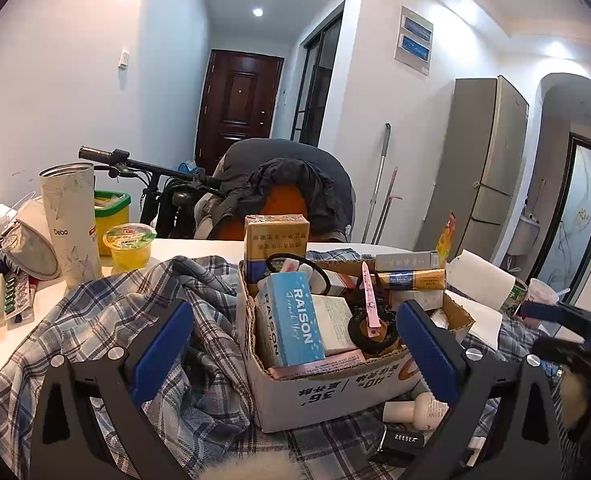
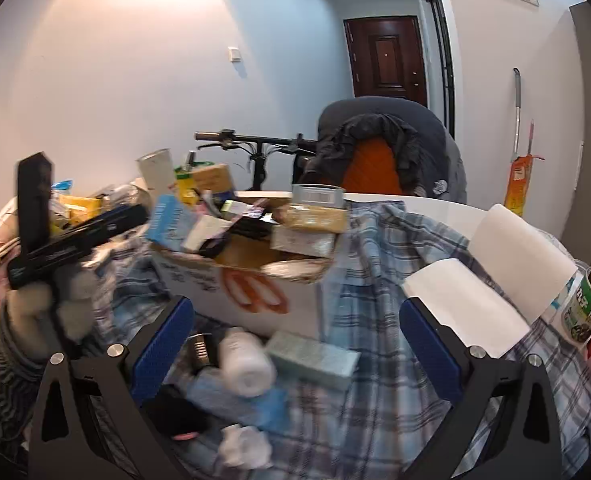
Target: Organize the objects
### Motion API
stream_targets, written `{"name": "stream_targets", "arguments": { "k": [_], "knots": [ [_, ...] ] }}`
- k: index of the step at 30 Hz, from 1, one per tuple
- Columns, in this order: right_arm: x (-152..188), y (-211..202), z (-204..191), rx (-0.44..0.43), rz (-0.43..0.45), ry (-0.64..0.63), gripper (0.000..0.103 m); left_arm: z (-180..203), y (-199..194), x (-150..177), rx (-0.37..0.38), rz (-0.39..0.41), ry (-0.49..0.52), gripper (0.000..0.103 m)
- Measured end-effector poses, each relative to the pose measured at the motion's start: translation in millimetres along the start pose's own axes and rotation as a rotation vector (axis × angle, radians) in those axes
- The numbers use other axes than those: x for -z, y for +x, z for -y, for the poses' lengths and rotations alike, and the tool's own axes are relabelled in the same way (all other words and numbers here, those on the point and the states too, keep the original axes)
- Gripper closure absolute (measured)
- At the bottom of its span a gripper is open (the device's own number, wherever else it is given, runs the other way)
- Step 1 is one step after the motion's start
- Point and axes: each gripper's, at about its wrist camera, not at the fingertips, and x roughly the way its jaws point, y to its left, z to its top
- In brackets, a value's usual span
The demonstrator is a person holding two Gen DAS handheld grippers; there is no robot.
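Legibly: RAISON box in carton; Debo tumbler; ZEESEA case.

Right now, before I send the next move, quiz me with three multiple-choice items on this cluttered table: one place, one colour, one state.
1. Where is the blue RAISON carton?
A. inside the open cardboard box
B. on the floor
C. atop the fridge

2. What colour are the gripper finger pads?
A. red
B. blue
C. white

3. How does the left gripper stand?
A. shut on a cloth
B. shut, empty
C. open, empty

Answers: 1 A, the carton stands among the box's contents; 2 B, both wrist views show blue pads; 3 C, its fingers are spread wide, holding nothing.
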Motion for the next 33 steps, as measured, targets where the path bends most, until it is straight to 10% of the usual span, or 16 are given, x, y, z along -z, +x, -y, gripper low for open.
{"name": "stream_targets", "arguments": {
  "k": [9,23,25,33],
  "knots": [
    [27.3,82.1,8.4,0.061,-0.293,0.056,0.001,4.3,2.5,1.7,0.003,-0.013,0.021,0.000],
    [40.0,100.5,-21.2,0.118,-0.355,-0.053,0.002,11.4,4.4,3.6,0.018,-0.034,0.054,0.000],
    [42.4,101.1,-20.0,0.106,-0.362,-0.051,0.020,14.2,4.7,4.1,0.039,-0.044,0.069,0.000],
    [41.9,70.0,2.7,0.049,-0.236,0.075,0.020,20.8,-0.7,2.4,0.210,-0.121,0.181,0.000]
  ]
}}
